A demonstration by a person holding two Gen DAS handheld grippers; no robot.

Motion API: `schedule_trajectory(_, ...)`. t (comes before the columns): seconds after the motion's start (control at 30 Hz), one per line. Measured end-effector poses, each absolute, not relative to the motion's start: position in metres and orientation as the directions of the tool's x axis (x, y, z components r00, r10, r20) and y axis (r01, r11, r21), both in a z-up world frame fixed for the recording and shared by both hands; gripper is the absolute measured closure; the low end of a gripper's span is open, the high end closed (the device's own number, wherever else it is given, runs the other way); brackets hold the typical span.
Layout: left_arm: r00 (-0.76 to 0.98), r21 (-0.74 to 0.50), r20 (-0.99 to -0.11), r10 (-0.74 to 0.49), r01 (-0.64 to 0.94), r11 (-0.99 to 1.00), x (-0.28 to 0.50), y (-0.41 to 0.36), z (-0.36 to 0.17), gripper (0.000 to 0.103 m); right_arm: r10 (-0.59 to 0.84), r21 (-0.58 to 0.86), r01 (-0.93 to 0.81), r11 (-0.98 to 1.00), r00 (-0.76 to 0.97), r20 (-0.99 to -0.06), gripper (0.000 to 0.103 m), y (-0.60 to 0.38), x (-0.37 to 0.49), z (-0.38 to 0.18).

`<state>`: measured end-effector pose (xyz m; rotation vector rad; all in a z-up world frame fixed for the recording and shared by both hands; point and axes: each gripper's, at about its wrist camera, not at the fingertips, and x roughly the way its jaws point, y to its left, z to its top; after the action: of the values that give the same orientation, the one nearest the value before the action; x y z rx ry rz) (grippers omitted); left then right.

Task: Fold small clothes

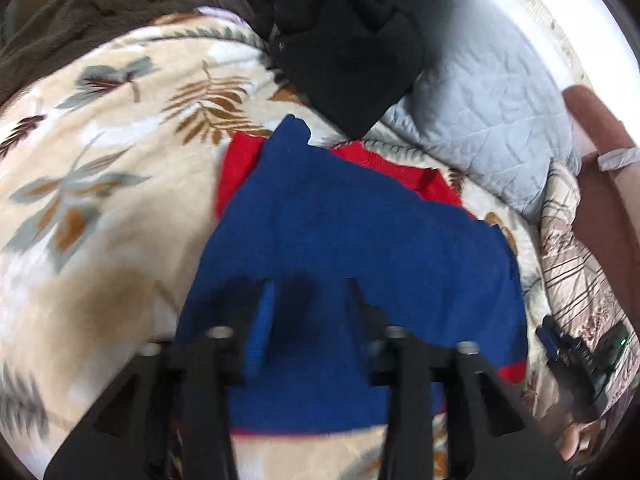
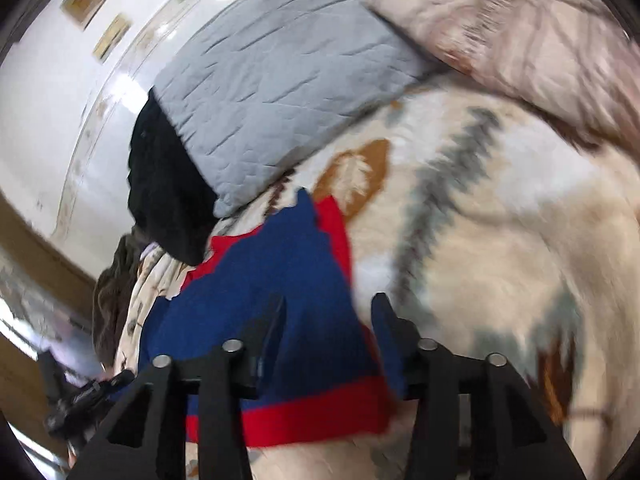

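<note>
A small blue knit garment with red trim [image 1: 340, 216] lies spread on a cream leaf-print blanket [image 1: 100, 184]. My left gripper [image 1: 310, 292] is open, its fingers hovering over the garment's near part. In the right wrist view the same garment [image 2: 280, 280] lies under my right gripper [image 2: 330, 308], which is open over the garment's right edge and red hem. The right gripper also shows in the left wrist view [image 1: 568, 352] at the garment's right side. The left gripper shows in the right wrist view [image 2: 88, 396] at lower left.
A black garment [image 1: 348, 52] lies behind the blue one. A grey quilted pillow [image 1: 484, 120] and a patterned pillow [image 1: 576, 264] lie to the right. A brown fleece blanket [image 1: 100, 12] is bunched at the back left. A white wall [image 2: 52, 120] stands beyond.
</note>
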<state>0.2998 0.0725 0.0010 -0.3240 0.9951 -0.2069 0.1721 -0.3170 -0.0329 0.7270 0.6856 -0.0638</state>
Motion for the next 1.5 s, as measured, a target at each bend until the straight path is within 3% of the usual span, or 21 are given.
schedule_trajectory(0.03,0.548,-0.363,-0.778,-0.308,0.008,0.932,0.291,0.073,0.0,0.042,0.186,0.599,0.31,0.739,0.761,-0.622,0.055,-0.318,0.172,-0.042)
schedule_trajectory(0.1,0.566,-0.39,-0.764,-0.311,-0.022,0.92,0.277,0.078,-0.011,0.042,0.243,0.623,0.319,0.715,0.722,-0.648,0.063,-0.317,0.177,-0.058)
schedule_trajectory(0.13,0.548,-0.408,-0.771,-0.326,-0.031,0.912,0.277,0.079,-0.017,0.042,0.289,0.649,0.289,0.703,0.718,-0.633,0.086,-0.313,0.178,-0.061)
schedule_trajectory(0.17,0.507,-0.423,-0.789,-0.346,-0.04,0.905,0.283,0.079,-0.023,0.042,0.302,0.652,0.266,0.71,0.721,-0.623,0.092,-0.309,0.177,-0.057)
schedule_trajectory(0.3,0.542,-0.398,-0.783,-0.305,-0.058,0.916,0.29,0.083,-0.014,0.042,0.238,0.598,0.187,0.779,0.795,-0.558,0.096,-0.308,0.167,-0.023)
schedule_trajectory(0.47,0.475,-0.268,-0.859,-0.193,-0.097,0.958,0.298,0.08,-0.04,0.042,0.237,0.563,0.314,0.764,0.676,-0.698,0.093,-0.32,0.179,-0.067)
schedule_trajectory(0.5,0.484,-0.254,-0.857,-0.178,-0.096,0.962,0.297,0.079,-0.039,0.042,0.233,0.586,0.329,0.74,0.692,-0.683,0.092,-0.323,0.176,-0.066)
schedule_trajectory(0.53,0.489,-0.248,-0.856,-0.17,-0.099,0.964,0.297,0.078,-0.036,0.042,0.225,0.596,0.334,0.731,0.706,-0.671,0.085,-0.324,0.175,-0.062)
schedule_trajectory(0.73,0.613,-0.3,-0.761,-0.215,-0.038,0.953,0.281,0.072,-0.002,0.041,0.153,0.563,0.198,0.803,0.844,-0.514,0.084,-0.309,0.175,-0.014)
schedule_trajectory(0.83,0.613,-0.255,-0.767,-0.19,-0.02,0.967,0.283,0.062,-0.007,0.035,0.19,0.535,0.176,0.826,0.808,-0.558,0.084,-0.297,0.19,-0.021)
schedule_trajectory(0.9,0.556,-0.238,-0.808,-0.192,-0.012,0.971,0.292,0.056,-0.022,0.035,0.207,0.503,0.229,0.833,0.715,-0.668,0.087,-0.294,0.202,-0.043)
schedule_trajectory(0.97,0.524,-0.196,-0.837,-0.157,-0.02,0.98,0.297,0.051,-0.033,0.03,0.202,0.517,0.236,0.823,0.728,-0.655,0.091,-0.297,0.197,-0.046)
schedule_trajectory(1.03,0.546,-0.145,-0.83,-0.114,-0.014,0.989,0.295,0.045,-0.029,0.03,0.175,0.499,0.215,0.84,0.763,-0.622,0.084,-0.296,0.189,-0.03)
schedule_trajectory(1.13,0.565,-0.18,-0.811,-0.154,0.009,0.984,0.291,0.043,-0.021,0.029,0.161,0.457,0.154,0.876,0.799,-0.58,0.076,-0.29,0.183,-0.015)
schedule_trajectory(1.2,0.557,-0.166,-0.817,-0.147,0.016,0.986,0.291,0.041,-0.024,0.024,0.164,0.432,0.168,0.886,0.758,-0.631,0.07,-0.287,0.188,-0.027)
schedule_trajectory(1.27,0.544,-0.128,-0.831,-0.117,0.018,0.992,0.296,0.036,-0.032,0.019,0.157,0.402,0.225,0.888,0.673,-0.723,0.075,-0.287,0.196,-0.049)
schedule_trajectory(1.37,0.561,-0.096,-0.823,-0.092,0.023,0.995,0.292,0.029,-0.028,0.019,0.165,0.46,0.197,0.866,0.756,-0.634,0.071,-0.293,0.178,-0.028)
schedule_trajectory(1.43,0.589,-0.148,-0.796,-0.139,0.034,0.988,0.287,0.032,-0.016,0.019,0.159,0.461,0.151,0.874,0.809,-0.566,0.07,-0.292,0.166,-0.013)
schedule_trajectory(1.5,0.608,-0.161,-0.781,-0.145,0.029,0.987,0.285,0.033,-0.012,0.018,0.165,0.438,0.163,0.884,0.768,-0.618,0.063,-0.29,0.172,-0.022)
